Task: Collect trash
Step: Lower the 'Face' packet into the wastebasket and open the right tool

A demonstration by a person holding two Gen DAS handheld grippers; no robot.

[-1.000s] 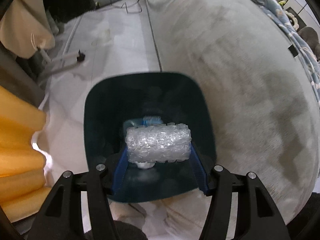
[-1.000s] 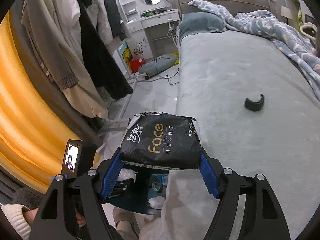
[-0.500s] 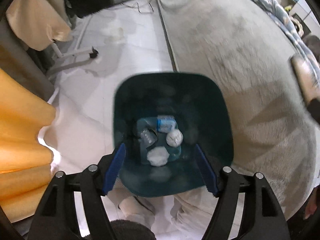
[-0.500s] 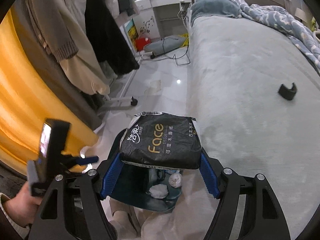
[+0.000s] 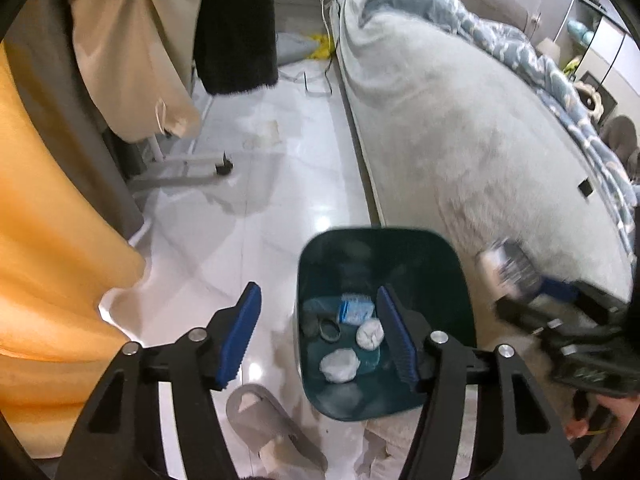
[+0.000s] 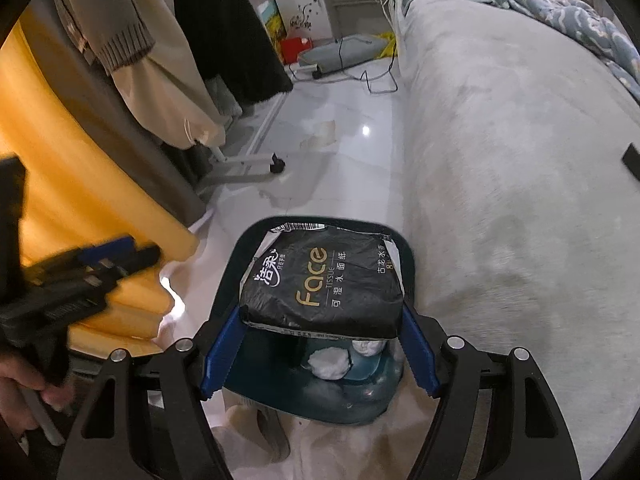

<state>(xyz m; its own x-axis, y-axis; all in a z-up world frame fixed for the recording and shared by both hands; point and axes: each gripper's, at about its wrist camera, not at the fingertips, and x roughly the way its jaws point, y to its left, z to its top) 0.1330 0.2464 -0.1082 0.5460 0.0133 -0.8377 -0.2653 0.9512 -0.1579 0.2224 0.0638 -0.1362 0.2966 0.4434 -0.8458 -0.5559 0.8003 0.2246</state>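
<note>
A dark teal trash bin stands on the white floor against the bed. Inside it lie white paper wads and a blue-labelled scrap. My left gripper hangs above the bin's left side; its jaws are closing with nothing between them. My right gripper is shut on a black tissue pack with "Face" printed on it, held right over the bin. In the left wrist view the right gripper shows blurred at the right edge.
The grey bed runs along the right, with a small black item on it. An orange curtain and hanging clothes on a wheeled rack fill the left. A grey slipper lies by the bin. Cables cross the far floor.
The left gripper let go of a bubble-wrap roll over the bin, then rose and drew off to the left. The right gripper came down over the bin with the tissue pack.
</note>
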